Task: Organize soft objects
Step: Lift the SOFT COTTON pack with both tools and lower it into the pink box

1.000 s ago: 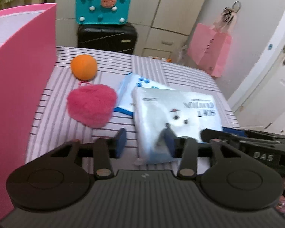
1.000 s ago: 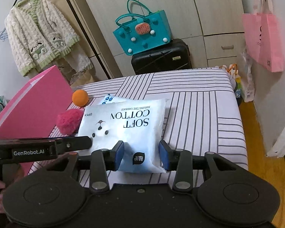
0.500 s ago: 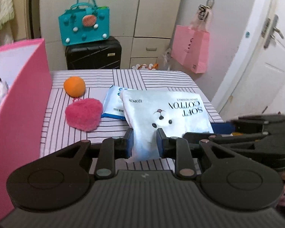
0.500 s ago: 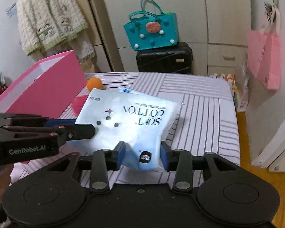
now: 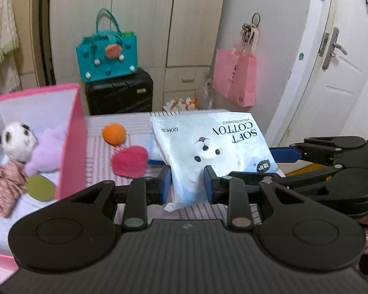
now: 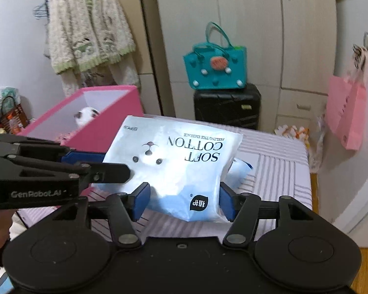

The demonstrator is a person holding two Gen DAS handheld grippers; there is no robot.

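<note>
**Cotton pack lifted off the bed**

Both grippers, left gripper (image 5: 187, 183) and right gripper (image 6: 184, 202), now pinch the soft cotton pack (image 6: 181, 164), raised above the striped bed (image 6: 277, 171) where it lay a second ago, beside the pink box (image 5: 72, 142)

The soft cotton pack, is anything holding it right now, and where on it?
Yes. Both grippers hold the soft cotton pack by its near bottom edge: the left gripper pinches one corner, the right gripper straddles the other end, lifting it off the striped bed.
</note>
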